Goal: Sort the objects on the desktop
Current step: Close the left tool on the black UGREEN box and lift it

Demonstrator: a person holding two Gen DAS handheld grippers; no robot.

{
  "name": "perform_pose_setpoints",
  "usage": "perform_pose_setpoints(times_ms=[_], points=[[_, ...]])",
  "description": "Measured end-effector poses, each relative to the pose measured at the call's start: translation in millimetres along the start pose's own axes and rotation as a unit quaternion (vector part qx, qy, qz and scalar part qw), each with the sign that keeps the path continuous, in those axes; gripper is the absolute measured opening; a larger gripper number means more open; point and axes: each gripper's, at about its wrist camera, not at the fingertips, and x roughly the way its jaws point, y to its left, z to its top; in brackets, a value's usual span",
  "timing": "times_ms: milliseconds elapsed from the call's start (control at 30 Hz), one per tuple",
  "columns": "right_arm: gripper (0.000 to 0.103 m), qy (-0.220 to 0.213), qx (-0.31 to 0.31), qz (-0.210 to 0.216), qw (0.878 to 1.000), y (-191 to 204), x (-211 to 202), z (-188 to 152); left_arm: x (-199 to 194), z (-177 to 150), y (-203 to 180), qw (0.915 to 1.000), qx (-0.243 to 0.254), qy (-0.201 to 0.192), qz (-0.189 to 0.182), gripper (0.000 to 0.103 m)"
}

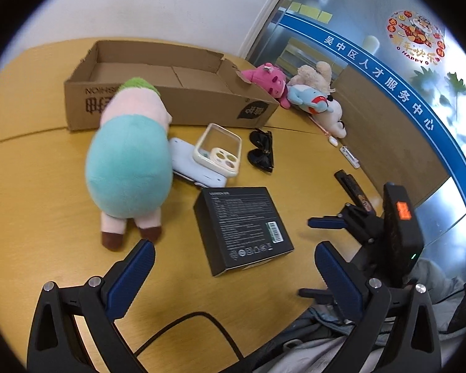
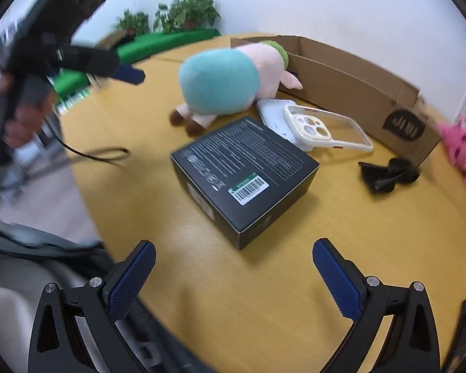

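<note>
Both grippers hover w/ jaws apart, empty: left gripper [image 1: 234, 258], right gripper [image 2: 233, 259]. Black box [image 2: 244, 175] sits mid-table [image 2: 279, 279], plush [image 1: 129, 161] beside cardboard box [image 1: 171, 105].

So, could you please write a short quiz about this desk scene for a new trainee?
1. True or false: the cardboard box already holds a toy.
2. What does the cream phone case lean on? A) the sunglasses B) the white device C) the black box
3. Fill in: the left gripper and the right gripper are both ____.

Key
1. False: its inside looks empty.
2. B.
3. Open, holding nothing.
</note>
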Motion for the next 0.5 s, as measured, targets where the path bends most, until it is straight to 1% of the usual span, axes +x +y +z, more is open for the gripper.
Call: perform_pose_setpoints(times_ms=[67,133,167,200,233,267,300,333,367,400,433,467,500], points=[[0.103,0.008,-0.007,-0.025,1.000,4,11,1,15,2,3,0.9999,-0.008,0.009,-0.001,0.102],[0.102,0.005,0.003,-0.009,1.000,0,18,8,37,6,9,0.9993,-0.023,0.027,-0.014,0.102],[0.102,-0.003,0.016,0.011,1.000,-5,19,10,45,7,10,0.9988,-0.027,0.037,-0.017,0.102],[0.102,-0.010,0.023,0.019,1.000,-7,20,12,56,7,11,0.9983,-0.028,0.048,-0.020,0.101],[0.100,-0.016,0.027,0.020,0.999,-8,21,15,65,8,12,0.9978,-0.029,0.056,-0.021,0.101],[0.096,-0.022,0.031,0.017,0.999,-10,21,18,73,7,13,0.9972,-0.033,0.063,-0.024,0.098],[0.078,-0.025,0.037,0.008,0.999,-13,23,20,80,6,15,0.9960,-0.043,0.072,-0.030,0.095],[0.061,-0.024,0.045,0.000,0.999,-16,25,23,85,5,18,0.9946,-0.056,0.079,-0.038,0.090],[0.056,-0.019,0.057,0.008,0.998,-19,31,27,89,3,21,0.9928,-0.069,0.086,-0.046,0.084],[0.051,-0.014,0.063,0.014,0.998,-21,34,27,92,1,22,0.9918,-0.074,0.089,-0.052,0.081],[0.048,-0.008,0.067,0.017,0.998,-21,38,28,92,-1,22,0.9922,-0.073,0.088,-0.048,0.080],[0.048,0.002,0.067,0.017,0.998,-19,44,27,94,-4,21,0.9928,-0.069,0.088,-0.042,0.080],[0.050,0.005,0.067,0.021,0.997,-18,47,26,94,-7,20,0.9931,-0.067,0.088,-0.039,0.080]])
